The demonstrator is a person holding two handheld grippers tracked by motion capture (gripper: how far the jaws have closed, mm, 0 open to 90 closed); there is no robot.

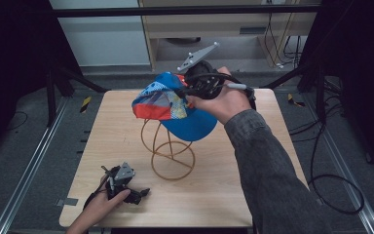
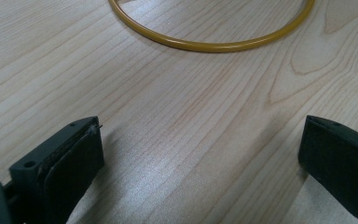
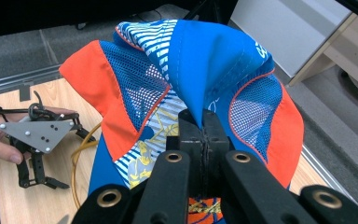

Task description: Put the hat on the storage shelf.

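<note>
A blue, orange and striped cap (image 1: 168,105) hangs in the air over the top of a golden wire stand (image 1: 171,156) that stands mid-table. My right gripper (image 1: 191,88) is shut on the cap's fabric. In the right gripper view its jaws are pressed together on a fold of the blue cap (image 3: 200,70). My left gripper (image 1: 143,195) rests on the table at the front left, held by a hand, open with nothing between its fingers. In the left gripper view its two fingers (image 2: 70,163) stand wide apart over bare wood, with the stand's base ring (image 2: 214,44) ahead.
The wooden table (image 1: 233,185) is ringed by dark floor, rails and cables. A sleeve (image 1: 272,175) crosses the table's right side. A cabinet stands beyond the far edge.
</note>
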